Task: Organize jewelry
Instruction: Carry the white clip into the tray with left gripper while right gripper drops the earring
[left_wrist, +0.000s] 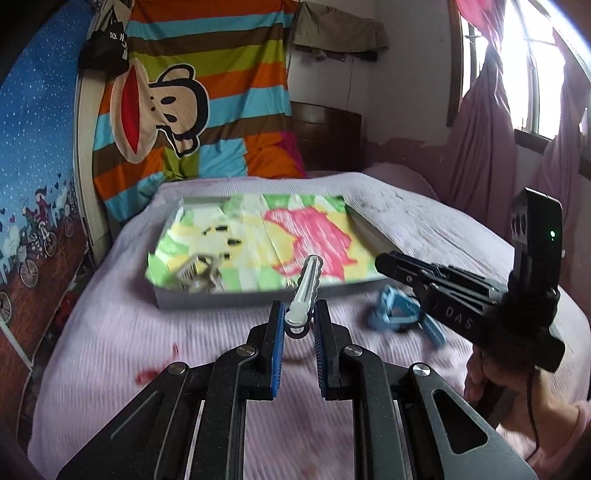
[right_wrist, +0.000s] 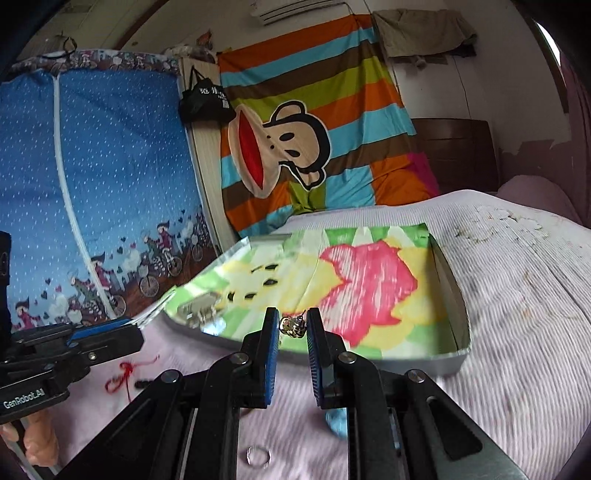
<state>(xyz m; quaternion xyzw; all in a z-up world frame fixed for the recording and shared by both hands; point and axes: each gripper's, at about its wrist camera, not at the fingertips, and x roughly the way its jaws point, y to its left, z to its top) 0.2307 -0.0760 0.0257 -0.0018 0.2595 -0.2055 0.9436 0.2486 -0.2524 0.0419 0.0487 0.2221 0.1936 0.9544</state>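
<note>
My left gripper is shut on a long white hair clip that points forward toward a shallow box lined with a colourful flower-print cloth. My right gripper is shut on a small gold earring and holds it above the box's near edge. A clear hair claw lies in the box's near left corner; it also shows in the right wrist view. A blue hair claw lies on the bed by the right gripper.
The box rests on a pink ribbed bedspread. A red string and a silver ring lie on the bedspread. A striped monkey blanket hangs behind. A window with pink curtains is at the right.
</note>
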